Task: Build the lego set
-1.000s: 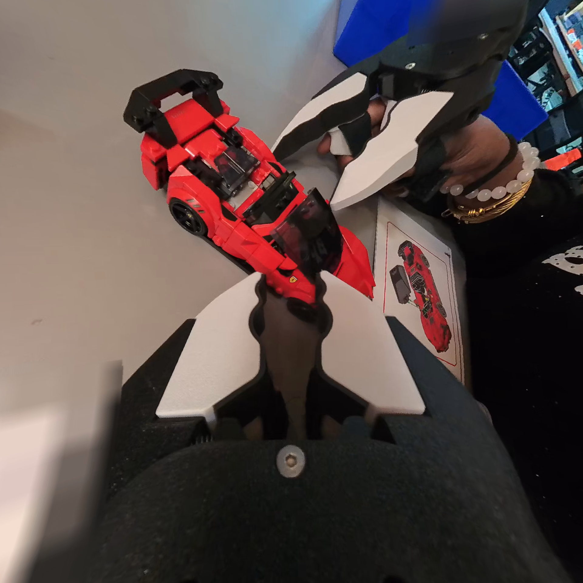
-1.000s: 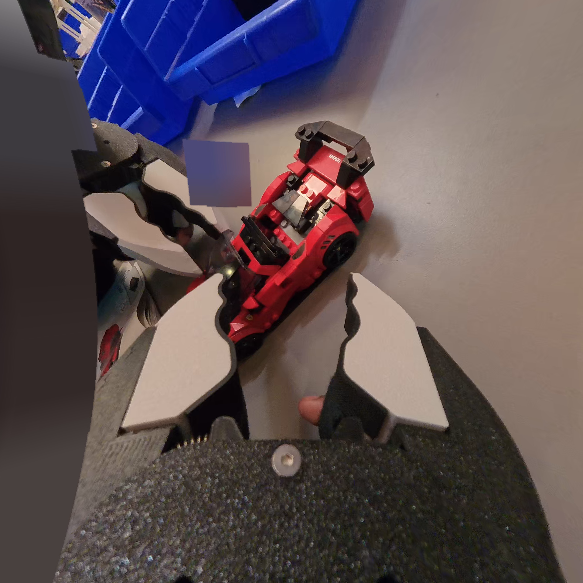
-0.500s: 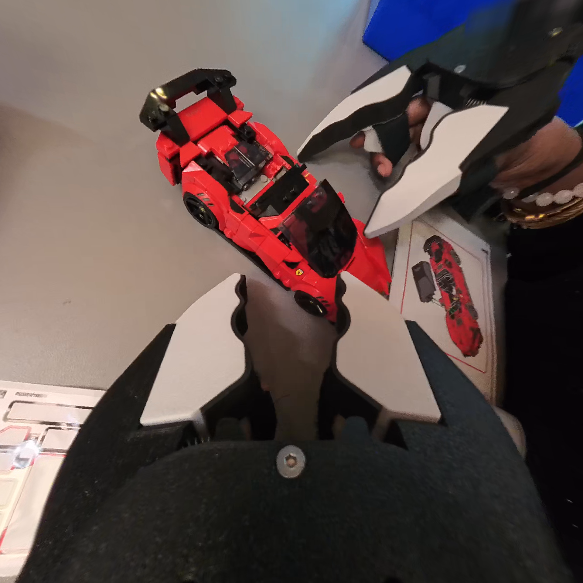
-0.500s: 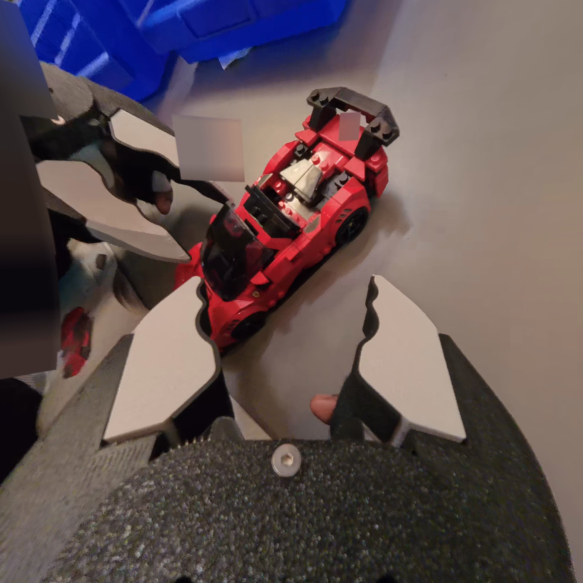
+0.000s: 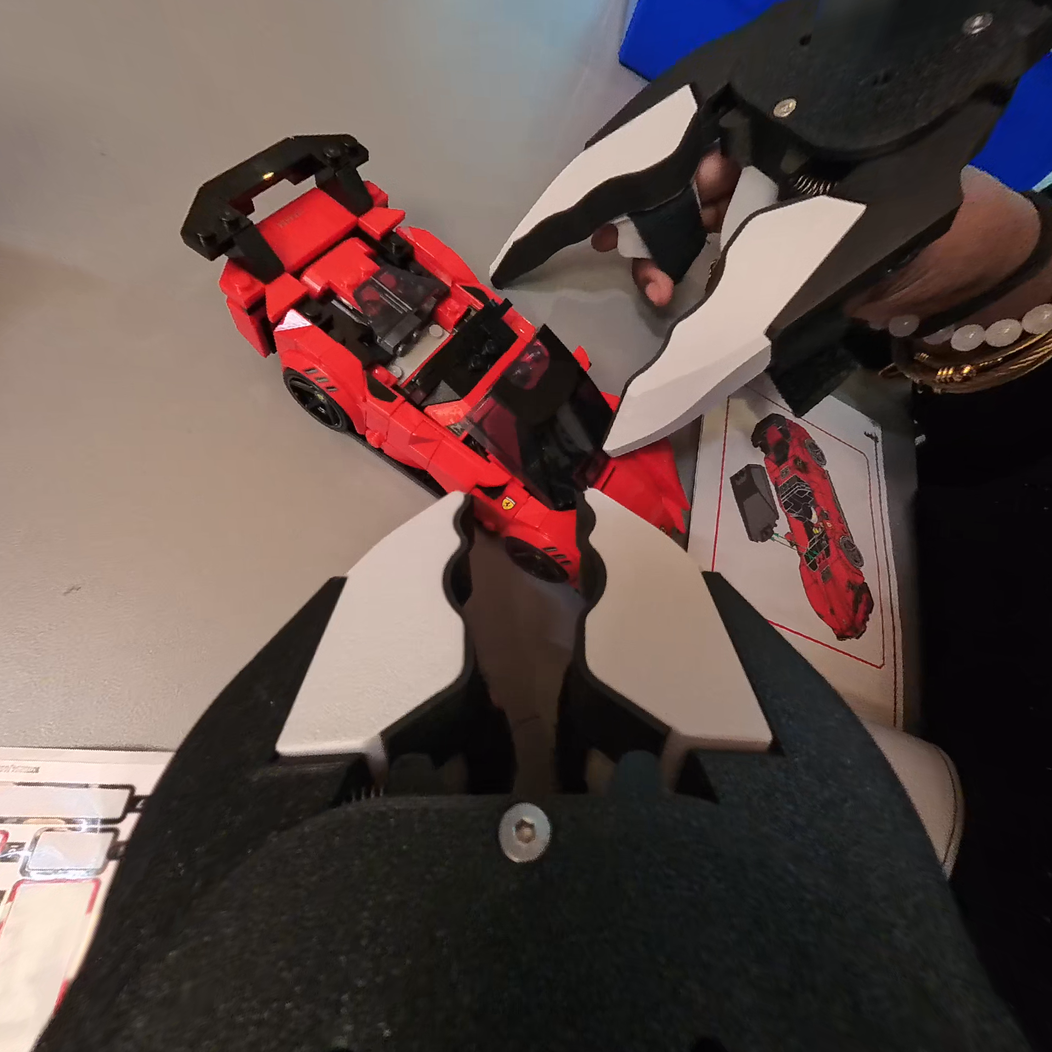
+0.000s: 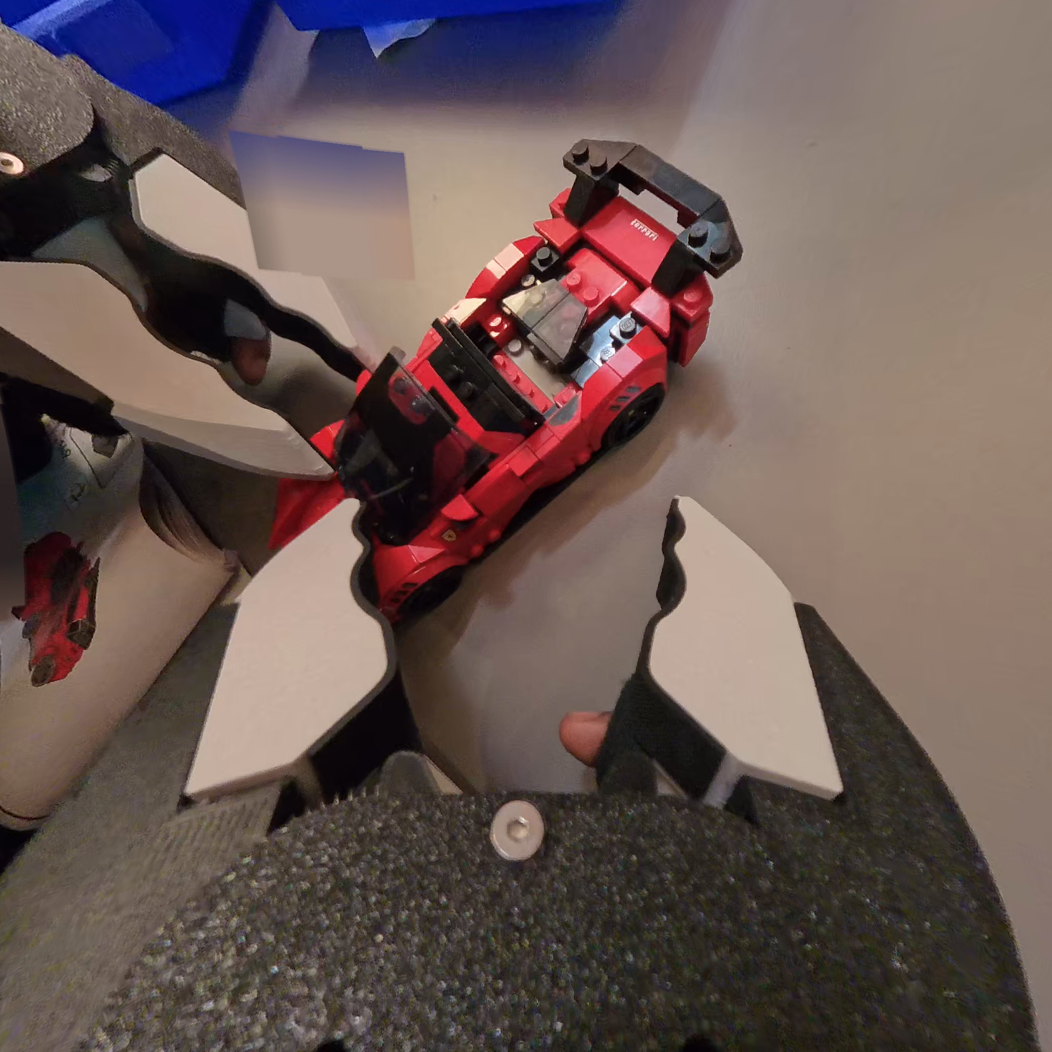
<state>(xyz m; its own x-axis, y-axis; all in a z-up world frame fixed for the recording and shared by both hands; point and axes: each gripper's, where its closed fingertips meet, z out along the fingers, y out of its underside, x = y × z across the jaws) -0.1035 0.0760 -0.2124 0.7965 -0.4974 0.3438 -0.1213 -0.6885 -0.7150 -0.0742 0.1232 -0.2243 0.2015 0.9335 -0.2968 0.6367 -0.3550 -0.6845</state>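
Observation:
A red Lego sports car with a black rear wing lies on the grey table; it also shows in the right wrist view. A dark transparent windscreen sits tilted over its cockpit, rear edge raised. My left gripper is at the car's nose, its fingers closed to a narrow gap around the windscreen's front end; the right wrist view shows both tips touching the windscreen. My right gripper is wide open and empty, its left finger over the car's nose.
An instruction sheet with a picture of the car lies right of the car. A sticker sheet lies at the near left. Blue bins stand behind. The right gripper hovers over the car's right side.
One second ago my left gripper held the windscreen above the car. It then opened with the windscreen on the cockpit, and has now narrowed around it again. Both grippers moved closer to the car.

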